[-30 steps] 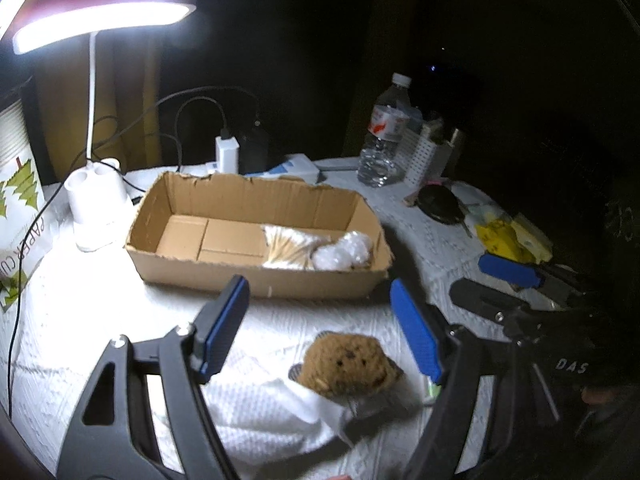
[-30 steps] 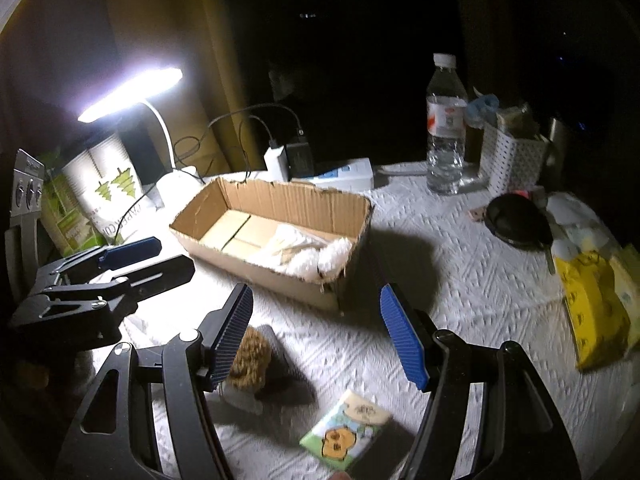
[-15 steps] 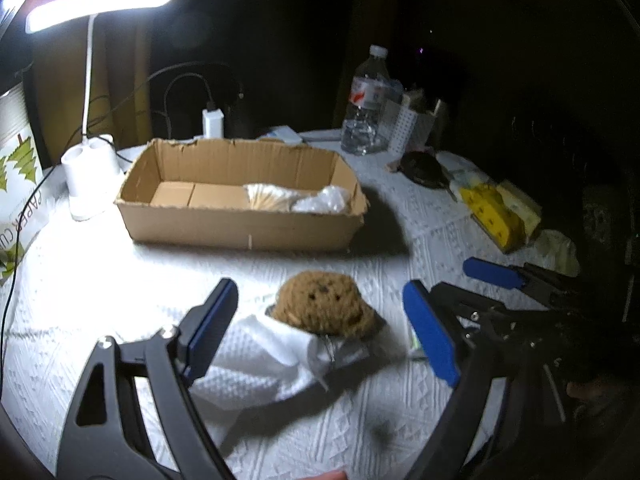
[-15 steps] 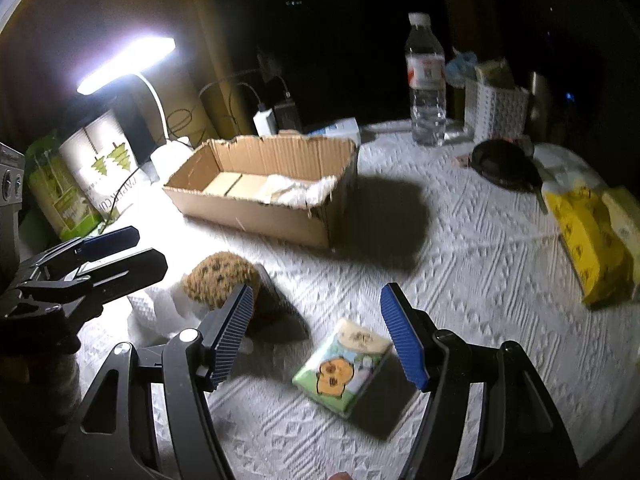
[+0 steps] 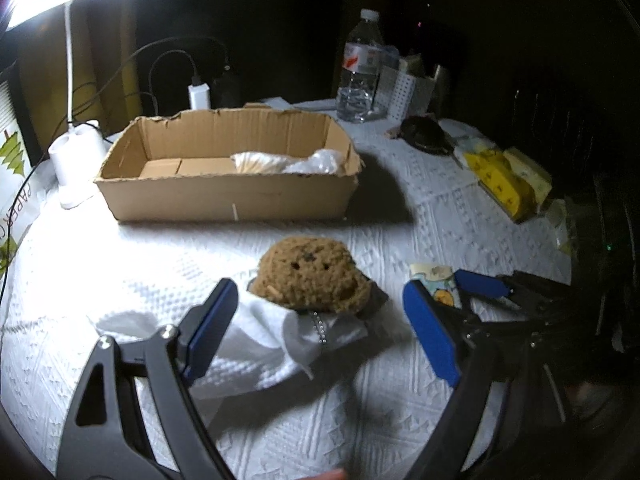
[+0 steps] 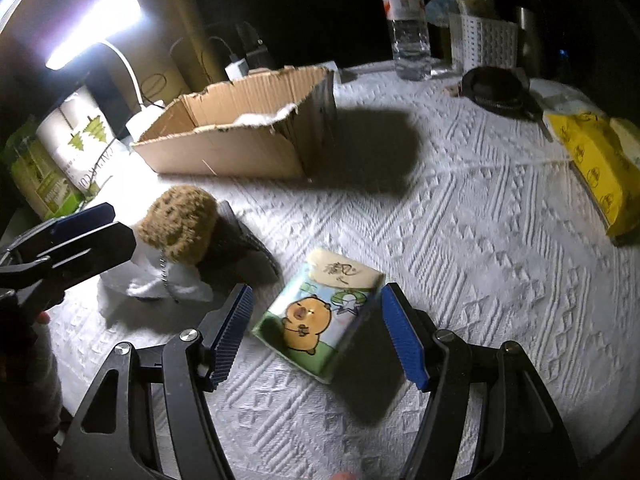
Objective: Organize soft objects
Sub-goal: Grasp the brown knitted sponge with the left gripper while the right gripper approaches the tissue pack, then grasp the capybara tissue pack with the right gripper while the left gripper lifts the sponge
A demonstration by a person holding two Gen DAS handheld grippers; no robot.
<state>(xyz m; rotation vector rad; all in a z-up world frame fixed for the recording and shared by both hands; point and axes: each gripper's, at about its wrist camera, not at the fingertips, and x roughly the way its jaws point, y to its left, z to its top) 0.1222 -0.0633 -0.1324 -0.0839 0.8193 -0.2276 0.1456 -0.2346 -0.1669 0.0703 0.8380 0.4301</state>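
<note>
Holding your left gripper [image 5: 320, 328] low over the white textured tablecloth [image 5: 120, 264], you have its blue pads spread wide; they have just been opening further, and the brown knitted toy [image 5: 310, 276] sits between and a little beyond them without either pad touching it. That toy lies on a crumpled white tissue [image 5: 256, 344], with a short bead chain hanging from its lower edge and something dark tucked under its right side. Your right gripper [image 6: 316, 336] is also wide apart and grips nothing: the tissue pack [image 6: 320, 312] printed with a cartoon animal lies flat on the cloth between its two pads, close to the right one, though with the blur you cannot tell whether that pad brushes the pack's edge. From the right wrist view, the toy is to the left of the pack and your left gripper's jaws reach in beside it. Behind both stands the open cardboard box [image 5: 224, 196], which already has a clear bag of pale sticks and a crinkled plastic bag at its right end. A lit desk lamp [image 5: 72, 120] stands left of the box, a water bottle [image 5: 362, 68] behind it, and a yellow packet [image 5: 504, 184] far to the right.
</note>
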